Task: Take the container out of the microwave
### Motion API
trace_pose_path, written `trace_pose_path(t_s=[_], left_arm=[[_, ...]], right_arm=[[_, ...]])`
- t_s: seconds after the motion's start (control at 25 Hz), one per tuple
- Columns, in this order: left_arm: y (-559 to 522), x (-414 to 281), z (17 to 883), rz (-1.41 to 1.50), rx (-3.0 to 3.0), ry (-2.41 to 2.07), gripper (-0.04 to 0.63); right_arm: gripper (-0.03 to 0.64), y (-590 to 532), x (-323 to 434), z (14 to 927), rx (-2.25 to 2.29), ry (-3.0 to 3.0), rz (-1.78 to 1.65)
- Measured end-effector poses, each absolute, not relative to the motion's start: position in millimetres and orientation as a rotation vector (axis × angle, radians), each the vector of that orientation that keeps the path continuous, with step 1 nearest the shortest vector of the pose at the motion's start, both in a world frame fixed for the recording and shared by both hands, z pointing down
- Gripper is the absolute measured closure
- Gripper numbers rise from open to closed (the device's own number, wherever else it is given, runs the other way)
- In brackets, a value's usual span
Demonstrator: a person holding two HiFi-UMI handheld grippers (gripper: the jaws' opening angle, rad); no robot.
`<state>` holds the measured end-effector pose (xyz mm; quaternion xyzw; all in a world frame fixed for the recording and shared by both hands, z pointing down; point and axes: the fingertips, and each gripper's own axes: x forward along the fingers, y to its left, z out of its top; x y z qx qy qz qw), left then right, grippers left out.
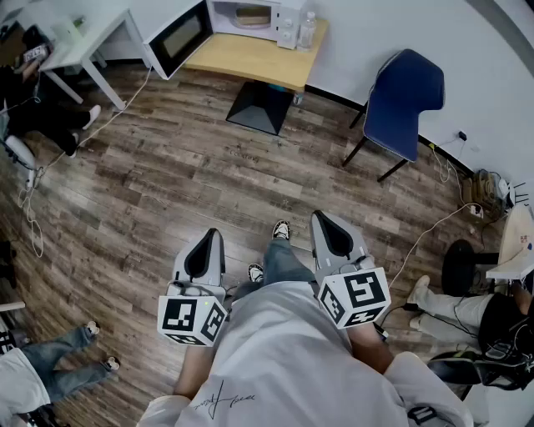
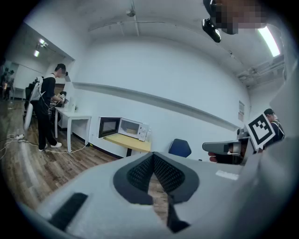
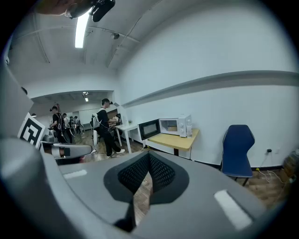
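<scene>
Wood-plank floor (image 1: 167,175) under white walls, strip lighting overhead. Nearest: left gripper (image 1: 209,238) and right gripper (image 1: 321,218) held side by side at waist height, both angled a little downward, and the wearer's shoes (image 1: 282,229) show between them. Each gripper's jaws are closed tip to tip, and only floor shows through the slot behind the tips, so neither is carrying anything. Ahead of both lies a long stretch of planking. A cable (image 1: 108,117) trails across it, off to the left of the left gripper. Further ahead and right of the right gripper is a blue chair (image 1: 405,92), set against the wall. Far ahead, roughly on the line between the two grippers, is a light wooden table (image 1: 250,58) bearing a white microwave (image 3: 184,125). Its dark-glazed door (image 1: 178,37) is swung wide open to the left. The container (image 1: 252,15) sits inside the lit cavity, well apart from both grippers. It looks low and tan-coloured; finer detail is too small to tell. Clear bottles (image 1: 306,32) stand just right of the microwave. Left of it is a white table (image 1: 83,37), with a person (image 3: 106,126) standing at it.
</scene>
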<state>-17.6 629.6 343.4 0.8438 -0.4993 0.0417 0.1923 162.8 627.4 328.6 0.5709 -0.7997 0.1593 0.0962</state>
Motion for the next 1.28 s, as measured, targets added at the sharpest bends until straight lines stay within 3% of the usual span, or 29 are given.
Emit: trace_pose_path(t_s=[0.6,1.28], left_arm=[[568,-12,356,0.112,2.333,-1.316,0.598],[349,65,343,0.061,2.312,-1.14,0.598]], right_arm=[[0.604,552,148,341,1.566,-2.534,0.651],[0.604,337,207,362,1.518,-2.449,0.745]])
